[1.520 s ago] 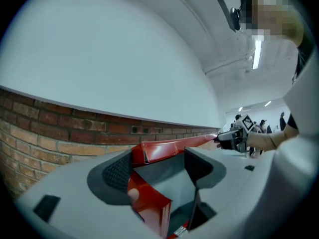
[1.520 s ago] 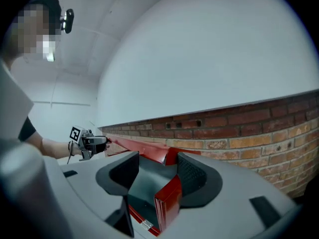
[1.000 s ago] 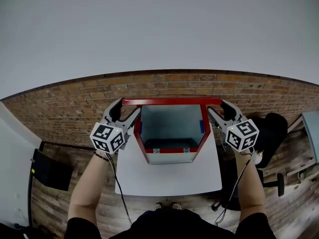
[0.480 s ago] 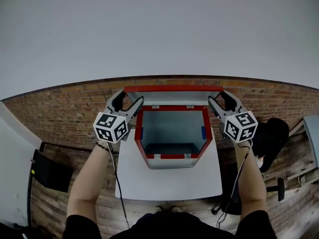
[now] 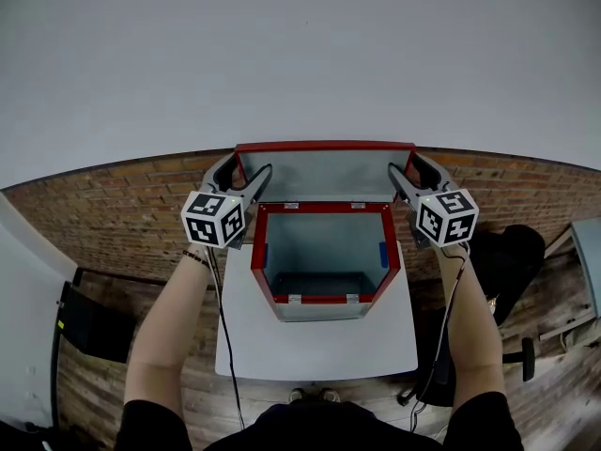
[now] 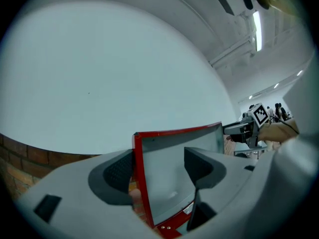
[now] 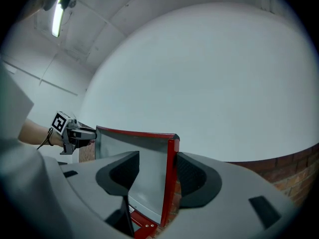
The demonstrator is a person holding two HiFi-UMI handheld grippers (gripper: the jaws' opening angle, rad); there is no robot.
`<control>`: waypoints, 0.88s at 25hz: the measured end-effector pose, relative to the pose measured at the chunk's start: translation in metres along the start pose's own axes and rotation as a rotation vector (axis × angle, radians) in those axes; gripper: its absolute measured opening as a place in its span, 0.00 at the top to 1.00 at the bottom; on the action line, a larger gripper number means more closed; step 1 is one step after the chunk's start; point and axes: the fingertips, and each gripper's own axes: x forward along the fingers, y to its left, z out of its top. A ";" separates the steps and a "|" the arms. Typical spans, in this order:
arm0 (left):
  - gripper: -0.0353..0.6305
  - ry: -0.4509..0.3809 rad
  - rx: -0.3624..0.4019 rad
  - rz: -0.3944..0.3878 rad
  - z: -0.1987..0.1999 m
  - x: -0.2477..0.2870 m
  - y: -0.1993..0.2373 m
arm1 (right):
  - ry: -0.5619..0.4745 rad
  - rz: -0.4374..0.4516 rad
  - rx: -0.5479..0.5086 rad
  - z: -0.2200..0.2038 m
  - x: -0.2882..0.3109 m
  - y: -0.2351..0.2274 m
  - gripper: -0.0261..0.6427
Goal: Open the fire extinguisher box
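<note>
A red fire extinguisher box (image 5: 258, 271) stands open on a white table, its grey inside showing. Its red-framed lid (image 5: 324, 172) stands raised at the far side. My left gripper (image 5: 249, 167) straddles the lid's left edge and my right gripper (image 5: 406, 164) straddles its right edge. In the left gripper view the lid (image 6: 167, 151) runs between the spread jaws of the left gripper (image 6: 158, 171), its red edge against the left pad. In the right gripper view the lid (image 7: 144, 153) likewise passes through the right gripper (image 7: 158, 176), which is open.
The white table (image 5: 319, 341) stands against a brick band below a plain white wall. A black chair (image 5: 512, 252) is at the right and a dark flat object (image 5: 94, 322) lies on the wood floor at the left.
The lid has swung up and back from over the box to standing raised. Both grippers have moved away from me with it, staying at its two side edges.
</note>
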 end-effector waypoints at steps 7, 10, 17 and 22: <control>0.40 0.014 -0.040 0.022 -0.001 0.013 0.007 | -0.002 -0.026 0.018 -0.001 0.013 -0.008 0.59; 0.40 0.024 -0.056 0.036 -0.001 0.017 0.010 | 0.001 -0.035 0.025 -0.001 0.017 -0.010 0.59; 0.40 0.018 -0.073 0.053 0.003 0.009 0.015 | -0.043 -0.034 0.094 0.007 0.012 -0.017 0.59; 0.40 -0.030 -0.045 0.081 0.016 -0.024 0.020 | -0.077 -0.063 0.083 0.020 -0.020 -0.014 0.59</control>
